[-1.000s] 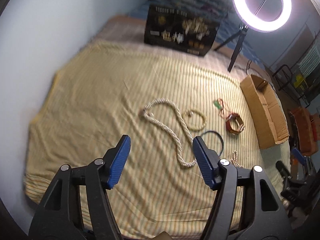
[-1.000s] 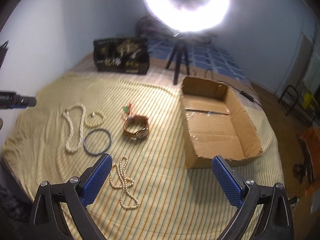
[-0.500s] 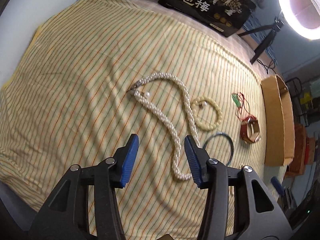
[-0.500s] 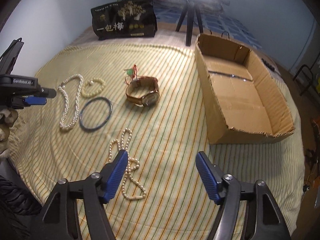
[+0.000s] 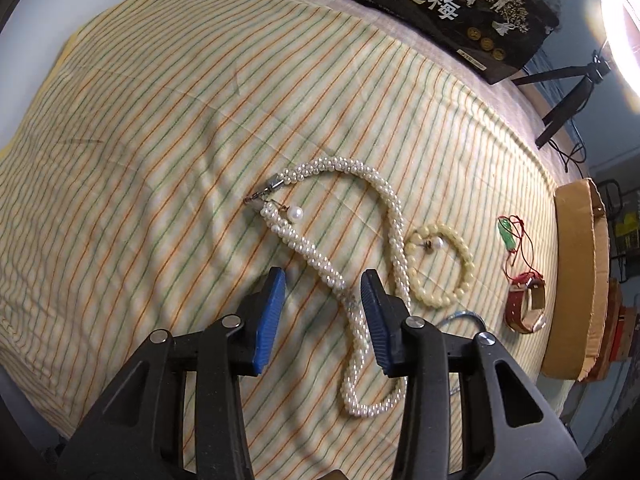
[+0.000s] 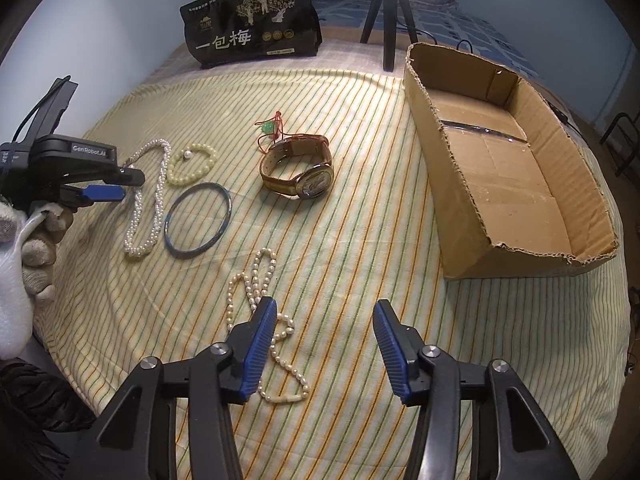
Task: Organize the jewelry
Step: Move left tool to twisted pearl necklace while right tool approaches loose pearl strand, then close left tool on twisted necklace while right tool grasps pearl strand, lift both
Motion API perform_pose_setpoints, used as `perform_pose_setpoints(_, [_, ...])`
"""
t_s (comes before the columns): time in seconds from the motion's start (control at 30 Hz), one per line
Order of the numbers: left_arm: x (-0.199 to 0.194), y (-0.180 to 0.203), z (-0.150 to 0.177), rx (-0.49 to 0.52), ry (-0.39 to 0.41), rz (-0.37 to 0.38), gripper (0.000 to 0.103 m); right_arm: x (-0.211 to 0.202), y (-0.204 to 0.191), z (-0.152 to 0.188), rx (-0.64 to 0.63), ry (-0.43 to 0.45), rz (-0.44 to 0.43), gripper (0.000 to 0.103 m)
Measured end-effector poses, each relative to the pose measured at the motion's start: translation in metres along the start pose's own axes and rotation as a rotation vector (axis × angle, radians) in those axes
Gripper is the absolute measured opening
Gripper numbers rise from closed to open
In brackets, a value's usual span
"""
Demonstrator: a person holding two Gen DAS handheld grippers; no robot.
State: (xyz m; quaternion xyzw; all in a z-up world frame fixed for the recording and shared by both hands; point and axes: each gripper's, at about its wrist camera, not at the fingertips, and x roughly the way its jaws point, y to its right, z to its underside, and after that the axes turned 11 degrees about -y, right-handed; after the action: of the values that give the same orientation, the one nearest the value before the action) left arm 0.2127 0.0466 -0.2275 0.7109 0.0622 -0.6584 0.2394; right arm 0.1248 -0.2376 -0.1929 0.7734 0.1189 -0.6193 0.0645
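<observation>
Jewelry is spread on the striped cloth (image 6: 360, 208): a twisted pearl rope (image 5: 328, 272) is straddled by the left gripper (image 5: 323, 308), whose jaws are partly open and empty, and a thin pearl strand (image 6: 260, 280) lies at 10 o'clock of the right gripper (image 6: 325, 344), held wide and empty. If only one run is pinched, the rope may be dragged across the bead bracelet (image 5: 444, 264) at 2 o'clock, or cloth may be caught. The box (image 6: 512, 168), at 1 o'clock of the right gripper, is seen empty.

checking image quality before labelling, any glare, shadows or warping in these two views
Left wrist: ring light blows out the top right corner; soft claw shadows fall across the striped cloth. Right wrist: even light, no glare; fisheye bows the cardboard box edges and darkens the corners.
</observation>
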Motion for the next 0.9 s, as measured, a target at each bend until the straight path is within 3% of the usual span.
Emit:
perform_pose_setpoints(0.1, [0.008,0.007,-0.005,0.019,0.007,-0.024,0.040,0.003,0.001,-0.001,0.003,-0.009,-0.009,0.048])
perform_pose_setpoints(0.2, [0.010,0.013,-0.003,0.038,0.022,-0.061,0.033,0.006,0.002,-0.003,0.005,-0.017,-0.023,0.048])
perform_pose_setpoints(0.23, [0.010,0.014,-0.003,0.051,0.028,-0.072,0.030,0.007,0.003,-0.004,0.006,-0.019,-0.030,0.048])
perform_pose_setpoints(0.27, [0.011,0.013,-0.002,0.056,0.032,-0.083,0.020,0.007,0.004,-0.004,0.007,-0.020,-0.036,0.048])
perform_pose_setpoints(0.37, [0.009,0.003,0.000,0.064,0.037,-0.086,0.011,0.010,0.004,-0.004,0.007,-0.025,-0.046,0.048])
perform_pose_setpoints(0.5, [0.007,-0.007,0.003,0.085,0.044,-0.081,0.009,0.016,0.003,-0.004,0.003,-0.042,-0.080,0.048])
perform_pose_setpoints(0.9, [0.001,-0.017,0.011,0.114,0.061,-0.106,0.008,0.037,-0.014,-0.004,-0.058,-0.095,-0.052,0.042])
